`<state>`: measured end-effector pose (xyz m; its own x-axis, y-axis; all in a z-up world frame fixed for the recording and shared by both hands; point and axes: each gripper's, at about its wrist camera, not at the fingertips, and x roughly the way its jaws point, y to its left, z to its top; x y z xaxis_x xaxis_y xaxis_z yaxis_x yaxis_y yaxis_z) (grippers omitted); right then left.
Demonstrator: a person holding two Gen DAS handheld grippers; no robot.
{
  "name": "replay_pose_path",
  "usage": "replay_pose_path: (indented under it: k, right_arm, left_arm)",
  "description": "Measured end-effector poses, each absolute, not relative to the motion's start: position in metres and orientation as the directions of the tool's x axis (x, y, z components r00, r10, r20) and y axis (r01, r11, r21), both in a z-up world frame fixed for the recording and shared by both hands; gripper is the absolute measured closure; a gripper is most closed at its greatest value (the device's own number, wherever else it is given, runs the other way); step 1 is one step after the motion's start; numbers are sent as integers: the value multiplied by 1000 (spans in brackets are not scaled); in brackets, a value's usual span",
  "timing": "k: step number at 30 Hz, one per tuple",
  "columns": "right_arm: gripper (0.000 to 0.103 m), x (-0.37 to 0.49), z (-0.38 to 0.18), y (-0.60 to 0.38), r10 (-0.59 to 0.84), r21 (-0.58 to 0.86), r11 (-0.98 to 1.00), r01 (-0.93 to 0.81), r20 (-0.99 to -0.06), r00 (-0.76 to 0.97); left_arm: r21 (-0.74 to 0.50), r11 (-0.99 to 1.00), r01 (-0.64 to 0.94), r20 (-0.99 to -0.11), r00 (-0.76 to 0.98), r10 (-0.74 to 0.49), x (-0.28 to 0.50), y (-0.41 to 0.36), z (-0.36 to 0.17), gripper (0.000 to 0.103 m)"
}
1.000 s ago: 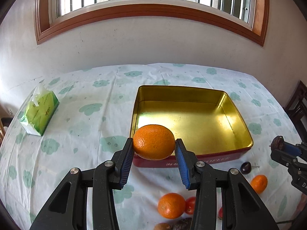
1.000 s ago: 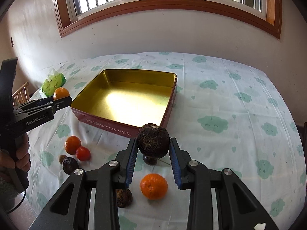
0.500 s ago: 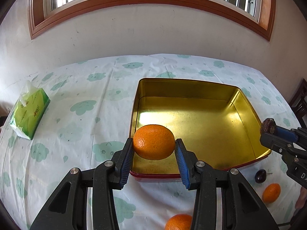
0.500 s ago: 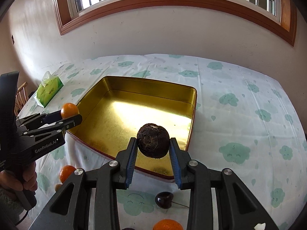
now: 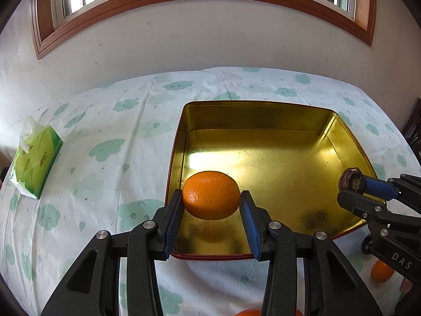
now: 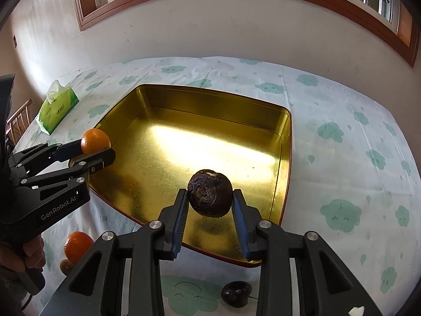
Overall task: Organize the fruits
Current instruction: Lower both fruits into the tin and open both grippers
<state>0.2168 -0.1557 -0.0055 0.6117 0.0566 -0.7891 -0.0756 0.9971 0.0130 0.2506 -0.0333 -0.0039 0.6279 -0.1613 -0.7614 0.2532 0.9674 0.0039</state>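
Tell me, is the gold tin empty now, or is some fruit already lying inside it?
Empty. The gold tin shows only bare floor; the orange and dark fruit are held above it.

Three oranges (image 6: 95, 141) (image 6: 77, 245) (image 5: 382, 273) show across both views. There are two dark round fruits (image 6: 210, 193) (image 6: 236, 293), one small brown fruit (image 6: 65, 266), one gold tin (image 6: 285, 142) and one green tissue pack (image 6: 58, 107).

A: Left gripper (image 5: 210, 205)?
B: Level, pointing forward, blue pads (image 5: 173, 221) pressed on something round, lifted clear of the surface.
A: Right gripper (image 6: 210, 202)?
B: Same pose, fingers clamped on a load. Left hand (image 6: 25, 252) wraps its handle, low in right wrist view.
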Motion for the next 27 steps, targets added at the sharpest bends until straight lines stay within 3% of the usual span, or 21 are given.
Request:
replay_pose_path:
  k: [27]
  right_arm:
    - [74,221,-13,-173,-15,-64,996,-62,-806,591]
  left_arm:
    - [-32,973,231,-812,561,-160,239,-50,-11,59]
